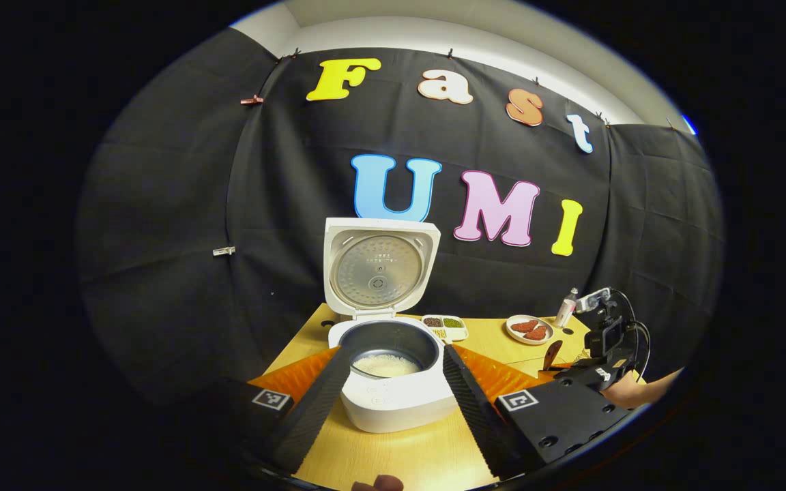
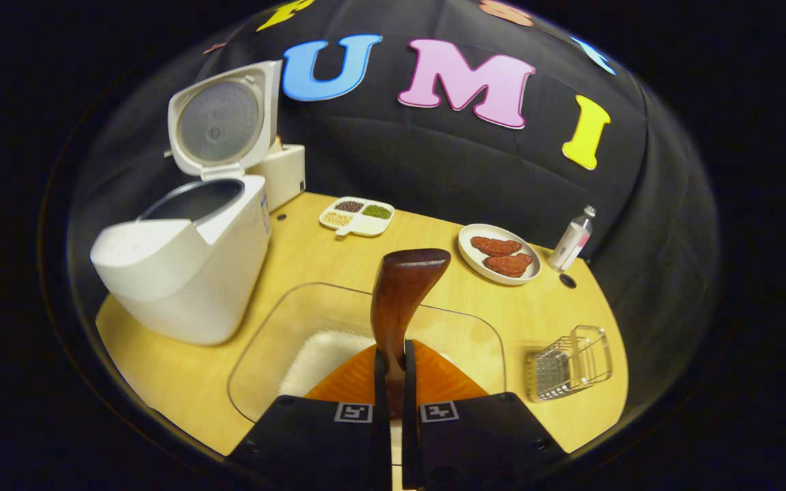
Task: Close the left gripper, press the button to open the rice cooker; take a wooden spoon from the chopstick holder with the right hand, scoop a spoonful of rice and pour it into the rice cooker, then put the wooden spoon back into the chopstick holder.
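Observation:
The white rice cooker (image 1: 393,402) stands with its lid (image 1: 379,269) up and white rice (image 1: 386,366) in its dark pot. My left gripper (image 1: 396,351) is open, its fingers spread either side of the cooker and touching nothing. My right gripper (image 2: 395,354) is shut on the handle of the wooden spoon (image 2: 406,279), whose bowl points up and away above a clear glass bowl (image 2: 461,337) holding rice (image 2: 321,358). No rice shows on the spoon. The wire chopstick holder (image 2: 567,361) lies to the right of the glass bowl. The cooker (image 2: 188,273) sits left of it.
On the wooden table (image 2: 311,252) at the back are a divided dish of beans (image 2: 359,215), a plate with red pieces (image 2: 499,256) and a small bottle (image 2: 570,242). A white box (image 2: 284,174) stands behind the cooker. A hand (image 1: 638,389) holds the right gripper.

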